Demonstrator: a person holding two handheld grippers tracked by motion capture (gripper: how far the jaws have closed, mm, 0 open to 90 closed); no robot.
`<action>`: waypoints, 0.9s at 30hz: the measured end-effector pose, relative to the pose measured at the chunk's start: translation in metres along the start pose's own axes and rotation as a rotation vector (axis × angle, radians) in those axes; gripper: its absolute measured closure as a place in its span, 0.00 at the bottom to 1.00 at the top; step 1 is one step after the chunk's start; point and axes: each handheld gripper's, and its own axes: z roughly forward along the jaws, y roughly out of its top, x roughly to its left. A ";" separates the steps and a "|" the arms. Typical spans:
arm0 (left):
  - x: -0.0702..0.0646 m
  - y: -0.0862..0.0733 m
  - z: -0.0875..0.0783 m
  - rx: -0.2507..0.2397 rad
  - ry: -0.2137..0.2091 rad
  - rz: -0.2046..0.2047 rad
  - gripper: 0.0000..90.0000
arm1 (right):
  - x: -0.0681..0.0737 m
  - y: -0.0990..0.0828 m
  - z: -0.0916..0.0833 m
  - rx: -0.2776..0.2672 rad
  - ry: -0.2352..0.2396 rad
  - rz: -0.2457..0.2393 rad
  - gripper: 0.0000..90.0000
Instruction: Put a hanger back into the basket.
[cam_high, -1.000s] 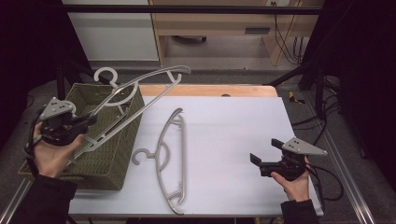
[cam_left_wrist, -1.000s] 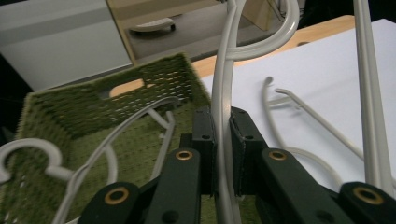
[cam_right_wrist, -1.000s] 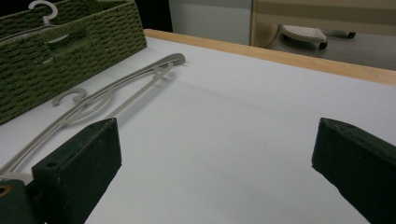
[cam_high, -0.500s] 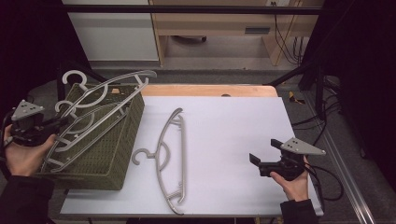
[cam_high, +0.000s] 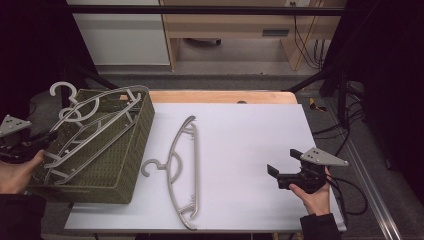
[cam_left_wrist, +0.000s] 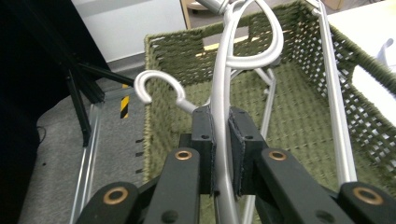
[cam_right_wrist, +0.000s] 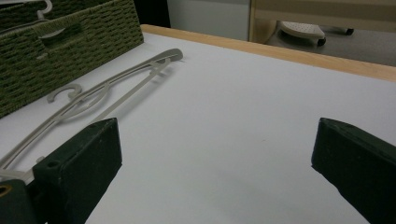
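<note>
High view: pale grey hanger (cam_high: 95, 125) lies tilted across green basket (cam_high: 120, 165).

Left gripper (cam_high: 47, 136) carried its hanger (cam_high: 95, 125) leftward, lower into the basket (cam_high: 127, 150)

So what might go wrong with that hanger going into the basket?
1. The left tongs pinch the held hanger on one thin bar near its end; it might swivel or slip in the grip.
2. Its hook sticks out past the green basket's rim and may catch there.
3. Another hanger already lies in the basket, so the two may tangle.
</note>
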 end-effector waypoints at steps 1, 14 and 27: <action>0.002 -0.002 0.000 0.001 0.001 0.001 0.91 | 0.000 0.000 0.000 -0.001 0.000 0.000 0.02; 0.005 -0.015 0.009 0.034 0.017 0.033 0.91 | 0.000 0.000 0.000 0.001 0.001 0.001 0.02; -0.011 -0.020 0.034 0.114 0.028 0.131 0.91 | 0.000 0.000 0.000 0.002 0.002 -0.005 0.02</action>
